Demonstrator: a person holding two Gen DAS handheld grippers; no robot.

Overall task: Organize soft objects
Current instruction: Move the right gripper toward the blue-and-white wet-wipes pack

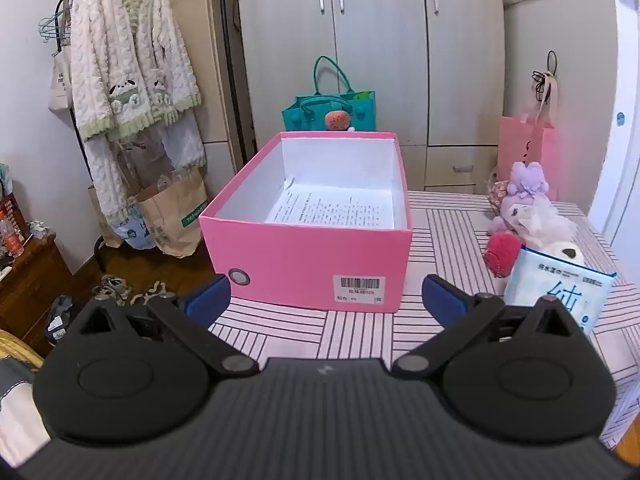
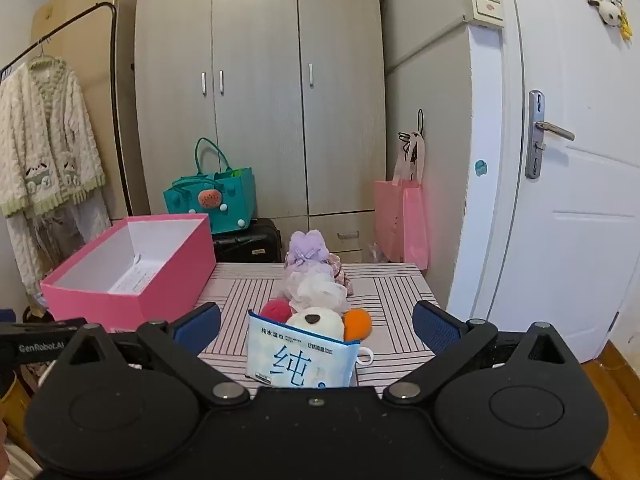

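Task barely begun, by the look of it. Pink box (image 1: 306,256) sits on the striped table (image 1: 440,232), lid off; inside only a printed sheet (image 1: 332,209) on the floor of it. No soft items in the box.

Left gripper (image 1: 326,296): jaws spread wide, nothing between the pads, hovering short of the box's near wall, box at 12 o'clock in the left wrist view.

Right gripper (image 2: 316,326): jaws likewise wide, empty. Soft pile lies dead ahead at 12 o'clock in its view, box off at 10 o'clock.

Pile, near to far: wet-wipe pack (image 2: 298,360) standing up at the front; white plush (image 2: 316,322) just behind it; red pom (image 2: 276,310) and orange pom (image 2: 358,324) flanking; white mesh puff (image 2: 316,292); purple plush (image 2: 306,254) at the back. All bunched together, touching, well apart from the box.

Judgement: everything left to do. All pieces remain outside; the wipe pack is nearest the right gripper and looks the likely first pick.
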